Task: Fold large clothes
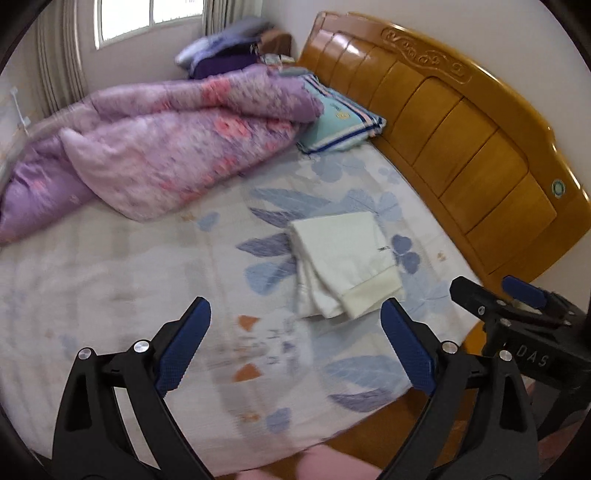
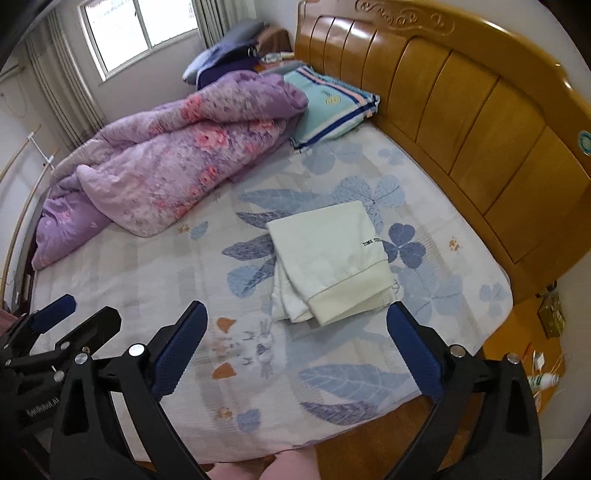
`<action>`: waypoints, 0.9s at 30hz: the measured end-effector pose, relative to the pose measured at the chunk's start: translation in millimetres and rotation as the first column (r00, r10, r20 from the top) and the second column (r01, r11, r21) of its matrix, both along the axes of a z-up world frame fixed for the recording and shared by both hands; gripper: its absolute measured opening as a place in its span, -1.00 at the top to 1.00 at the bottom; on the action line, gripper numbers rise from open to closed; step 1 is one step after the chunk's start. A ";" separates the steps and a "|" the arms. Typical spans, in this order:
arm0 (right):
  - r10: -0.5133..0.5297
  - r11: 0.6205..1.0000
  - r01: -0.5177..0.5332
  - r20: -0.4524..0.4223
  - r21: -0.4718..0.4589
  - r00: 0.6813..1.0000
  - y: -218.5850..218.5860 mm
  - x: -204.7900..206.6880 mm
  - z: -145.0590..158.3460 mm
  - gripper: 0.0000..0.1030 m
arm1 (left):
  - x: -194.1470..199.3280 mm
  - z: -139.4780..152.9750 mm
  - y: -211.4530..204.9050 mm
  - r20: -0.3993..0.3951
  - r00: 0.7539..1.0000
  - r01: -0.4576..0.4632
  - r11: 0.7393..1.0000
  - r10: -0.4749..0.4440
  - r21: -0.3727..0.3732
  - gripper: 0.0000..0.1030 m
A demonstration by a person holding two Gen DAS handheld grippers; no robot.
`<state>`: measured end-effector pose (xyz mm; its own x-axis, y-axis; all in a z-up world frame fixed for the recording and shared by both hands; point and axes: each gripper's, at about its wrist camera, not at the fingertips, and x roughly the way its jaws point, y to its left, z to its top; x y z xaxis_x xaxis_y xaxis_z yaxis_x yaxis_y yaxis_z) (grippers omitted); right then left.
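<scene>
Nearest the cameras, both grippers hang above the bed's near edge with nothing in them: the left gripper (image 1: 295, 347) has its blue pads spread wide, and the right gripper (image 2: 297, 350) shows the same wide gap, only printed sheet (image 2: 147, 280) visible between the fingers. Each tool also appears at the margin of the other's view, so they sit side by side, well clear of the cloth. Just beyond them lies the white garment (image 2: 332, 258), folded into a compact stack on the sheet, a ribbed cuff or hem toward the cameras and a small line of dark lettering near its right edge. Judging by that tidy stack and the empty jaws, the folding of this piece looks finished and the hands are in the let-go phase; the next move would call for either fetching another garment or squaring the lower layers, which stick out at the stack's left side. Whether it is trousers or a top cannot be told, since the folds hide its shape. Farther back, a purple quilt (image 2: 166, 155) lies bunched beside a striped pillow (image 2: 328, 103), with the wooden headboard (image 2: 461, 96) along the right. Motion blur softens the left view, and the heap under the window (image 2: 140, 33) is too indistinct to name
</scene>
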<state>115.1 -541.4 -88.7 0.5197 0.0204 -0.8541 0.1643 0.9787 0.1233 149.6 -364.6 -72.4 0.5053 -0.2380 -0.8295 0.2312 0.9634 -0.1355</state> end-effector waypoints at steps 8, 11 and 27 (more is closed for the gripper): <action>-0.062 0.998 0.060 0.086 0.020 0.994 27.0 -47.0 18.8 -0.84 | -48.5 21.2 48.5 0.073 0.994 -0.078 0.995 0.082 -0.059 -0.82; -0.070 0.997 0.067 0.091 0.028 0.993 32.5 -48.9 17.8 -0.84 | -44.6 22.0 55.6 0.068 0.994 -0.077 0.996 0.081 -0.054 -0.82; -0.096 0.995 0.096 0.091 0.004 0.991 44.7 -41.7 15.4 -0.84 | -27.8 15.0 35.3 0.070 0.997 0.033 0.998 -0.037 0.053 -0.82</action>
<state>73.3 -496.7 -73.3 0.5945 -0.0338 -0.8034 0.2454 0.9591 0.1412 121.9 -329.3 -57.4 0.5556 -0.2143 -0.8033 0.2725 0.9598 -0.0676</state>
